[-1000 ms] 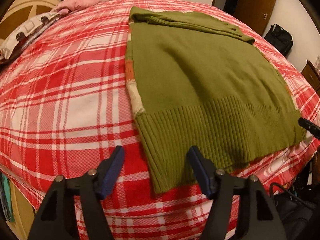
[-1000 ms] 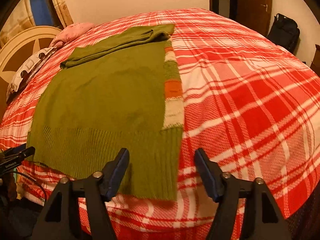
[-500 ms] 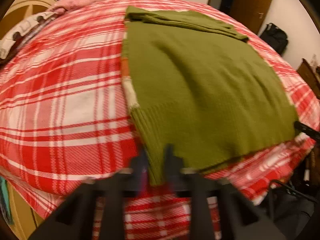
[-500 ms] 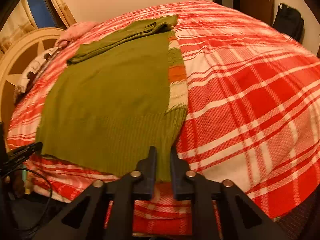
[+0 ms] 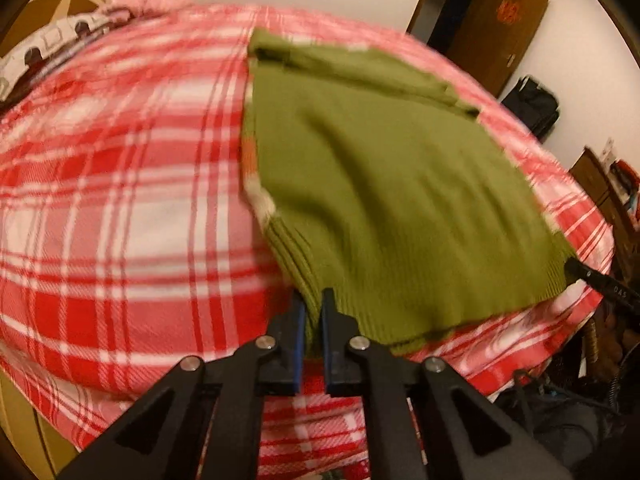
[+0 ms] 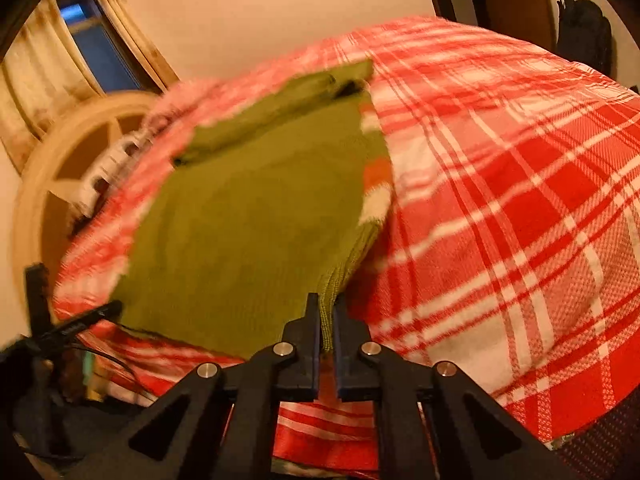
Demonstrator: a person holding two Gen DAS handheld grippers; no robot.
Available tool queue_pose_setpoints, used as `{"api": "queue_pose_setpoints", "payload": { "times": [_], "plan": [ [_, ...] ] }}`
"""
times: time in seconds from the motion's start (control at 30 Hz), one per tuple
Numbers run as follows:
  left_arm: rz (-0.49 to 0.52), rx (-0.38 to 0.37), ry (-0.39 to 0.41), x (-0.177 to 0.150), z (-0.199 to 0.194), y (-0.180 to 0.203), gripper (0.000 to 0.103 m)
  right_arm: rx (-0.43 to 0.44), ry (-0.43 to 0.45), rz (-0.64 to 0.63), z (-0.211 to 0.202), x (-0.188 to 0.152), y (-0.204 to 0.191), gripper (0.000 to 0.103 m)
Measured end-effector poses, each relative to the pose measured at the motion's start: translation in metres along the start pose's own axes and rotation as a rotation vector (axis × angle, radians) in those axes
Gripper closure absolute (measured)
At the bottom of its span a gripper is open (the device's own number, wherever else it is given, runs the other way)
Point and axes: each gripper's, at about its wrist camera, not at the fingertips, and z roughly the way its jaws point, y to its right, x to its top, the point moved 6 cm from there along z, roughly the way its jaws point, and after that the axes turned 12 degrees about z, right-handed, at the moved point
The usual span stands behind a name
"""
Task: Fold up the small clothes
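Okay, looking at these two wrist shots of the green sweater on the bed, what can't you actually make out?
- Left wrist view: the green sweater hem corner vanishes between the left hand-held gripper fingers; how much cloth they hold is hidden.
- Right wrist view: the same at the right hand-held gripper.
- Both views: motion blur smears the knit and the striped edge.
- Left wrist view: the red emblem on the brown door is too small.

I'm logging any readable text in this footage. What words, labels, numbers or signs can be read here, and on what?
"DAS": white letters on the black tip of the other hand-held gripper, left wrist view; possibly part of a longer word.
Red emblem on the brown door: too blurred to read.
White print on the other hand-held gripper's tip, right wrist view: too blurred to read.
Green sweater, plaid bedspread: no text.
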Motion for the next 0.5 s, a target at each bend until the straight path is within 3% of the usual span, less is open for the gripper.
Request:
{"api": "queue_pose_setpoints", "payload": {
  "times": [0.23,0.5],
  "plan": [
    [0.009,-0.040,0.119,0.031,-0.025,-0.003,0.096,0.130,0.081,0.059,-0.022,0.025,-0.012,0.099],
    [-0.020,-0.079,0.196,0.078,-0.032,-0.015,0.096,0.175,0.138,0.060,-0.025,0.071,-0.033,0.099]
  ]
}}
